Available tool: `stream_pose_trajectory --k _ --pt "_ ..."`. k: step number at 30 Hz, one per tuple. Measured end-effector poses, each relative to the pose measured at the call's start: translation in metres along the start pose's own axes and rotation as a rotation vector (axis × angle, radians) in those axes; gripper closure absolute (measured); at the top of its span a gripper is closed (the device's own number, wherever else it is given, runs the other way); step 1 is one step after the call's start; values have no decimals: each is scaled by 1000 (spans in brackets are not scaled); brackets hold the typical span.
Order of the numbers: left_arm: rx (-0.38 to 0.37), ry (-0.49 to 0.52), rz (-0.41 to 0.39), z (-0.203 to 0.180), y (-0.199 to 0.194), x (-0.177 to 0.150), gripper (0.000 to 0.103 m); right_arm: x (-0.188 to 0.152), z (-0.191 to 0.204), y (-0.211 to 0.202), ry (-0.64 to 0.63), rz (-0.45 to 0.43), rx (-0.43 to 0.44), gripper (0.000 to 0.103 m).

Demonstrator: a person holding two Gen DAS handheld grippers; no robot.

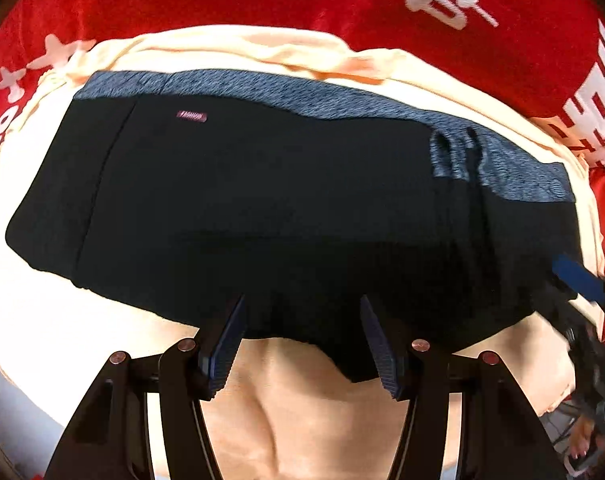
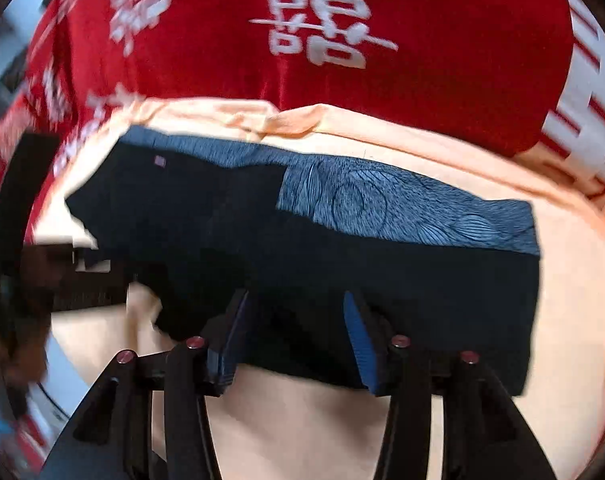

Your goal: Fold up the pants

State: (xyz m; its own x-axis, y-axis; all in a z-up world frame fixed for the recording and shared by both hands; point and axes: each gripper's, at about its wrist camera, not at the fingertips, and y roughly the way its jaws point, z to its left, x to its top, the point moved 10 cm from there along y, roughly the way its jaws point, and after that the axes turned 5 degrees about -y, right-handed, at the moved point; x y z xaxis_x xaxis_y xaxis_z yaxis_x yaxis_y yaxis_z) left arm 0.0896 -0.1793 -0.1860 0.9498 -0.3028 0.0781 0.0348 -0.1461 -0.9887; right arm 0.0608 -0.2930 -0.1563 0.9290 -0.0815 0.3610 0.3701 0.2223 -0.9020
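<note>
The black pants (image 1: 262,208) lie folded into a wide block on a cream cloth (image 1: 42,320), with a blue-grey patterned band (image 1: 342,100) along the far edge and a small pink label (image 1: 191,116). My left gripper (image 1: 302,312) is open, its fingers over the near edge of the pants, holding nothing. The right gripper shows at the right edge of the left wrist view (image 1: 574,276). In the right wrist view the pants (image 2: 382,280) fill the middle, and my right gripper (image 2: 294,308) is open over their near edge. The patterned band (image 2: 382,200) is at the far side.
A red cloth with white characters (image 2: 334,20) covers the surface behind the cream cloth (image 2: 302,420). The other gripper's dark body and a hand (image 2: 42,280) show blurred at the left of the right wrist view. Clutter shows at the left edge (image 2: 6,420).
</note>
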Motion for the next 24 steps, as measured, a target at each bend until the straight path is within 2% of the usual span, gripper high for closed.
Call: stream_pose_trajectory --k 3,6,9,12,14,15,18,21,24 --pt "2 -18 13 4 5 -4 44 2 6 2 -89 -7 -57 51" --pt "3 -21 14 8 5 -7 44 8 16 12 -129 -4 -42 51" --pt "3 -28 16 13 4 -10 44 9 27 21 -190 4 -66 51" --pt "4 -40 20 18 2 -13 44 5 23 33 -174 38 -83 51" --pt "5 -48 22 20 3 -14 44 6 16 39 -79 57 -32 63" --pt "5 -51 23 21 3 -14 44 8 16 41 -32 74 7 82" --pt "9 -57 22 25 1 -17 44 15 20 33 -12 73 29 92" --pt "2 -66 15 31 -3 -17 44 20 26 26 -7 73 56 92" --pt "9 -71 10 37 -4 -16 44 16 33 37 0 107 63 92"
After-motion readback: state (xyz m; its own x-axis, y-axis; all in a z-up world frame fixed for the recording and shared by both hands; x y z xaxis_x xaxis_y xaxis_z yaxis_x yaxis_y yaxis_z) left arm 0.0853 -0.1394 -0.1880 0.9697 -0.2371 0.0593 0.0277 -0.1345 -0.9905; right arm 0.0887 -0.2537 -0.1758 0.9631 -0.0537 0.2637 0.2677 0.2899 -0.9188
